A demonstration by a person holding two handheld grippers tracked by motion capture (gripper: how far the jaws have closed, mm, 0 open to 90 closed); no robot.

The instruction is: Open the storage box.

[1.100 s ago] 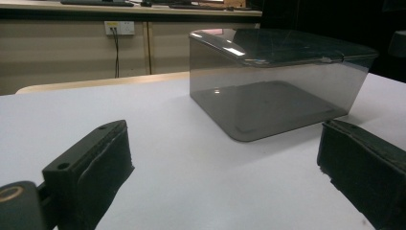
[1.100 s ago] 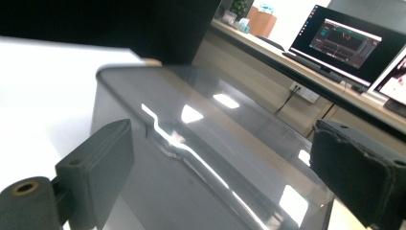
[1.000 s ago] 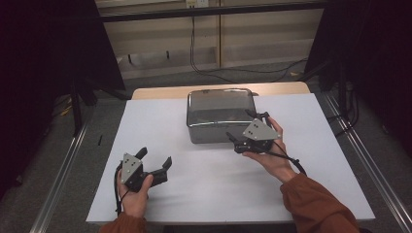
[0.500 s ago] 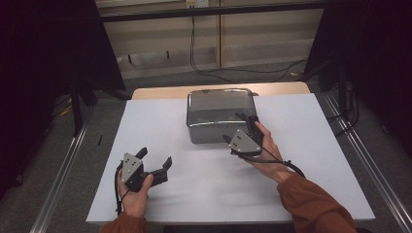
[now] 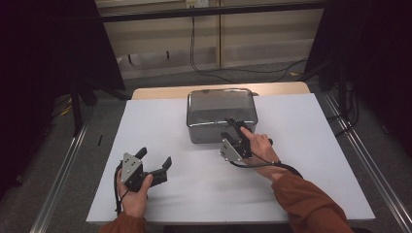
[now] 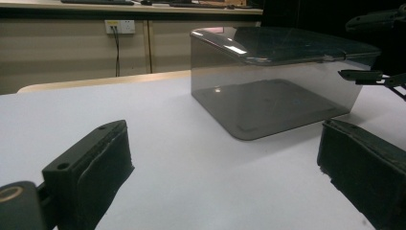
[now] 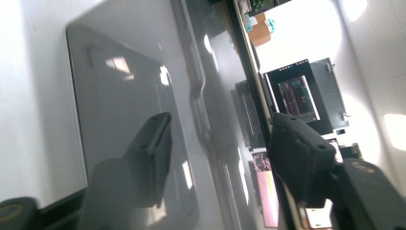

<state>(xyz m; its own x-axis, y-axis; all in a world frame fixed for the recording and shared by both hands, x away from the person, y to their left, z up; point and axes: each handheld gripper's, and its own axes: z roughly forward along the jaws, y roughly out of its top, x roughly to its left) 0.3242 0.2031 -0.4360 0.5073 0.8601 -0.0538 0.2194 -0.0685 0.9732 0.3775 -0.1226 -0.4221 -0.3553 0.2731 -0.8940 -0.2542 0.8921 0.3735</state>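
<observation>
Box (image 5: pixel 221 114) front edge between jaws

Overhead and gripper views sharing box (image 5: pixel 221 114)

— What's that box (image 5: pixel 221 114) made of?

— Smoky, see-through plastic, I'd say, glossy enough to catch the lights; its lid (image 6: pixel 287 44) mirrors the room.

— And the counter (image 5: pixel 301 184)?

— A matt white sheet, smooth like paper, over pale wood (image 5: pixel 282 89) showing at the far edge.

— Your tools?

— My left gripper (image 5: pixel 154 162) is matt black plastic, its pads (image 6: pixel 103 167) rough and rubbery. My right gripper (image 5: pixel 234 127) looks the same, with a dull grey metal plate (image 5: pixel 230 149). My sleeve (image 5: pixel 311 206) is soft rust-coloured cloth.
</observation>
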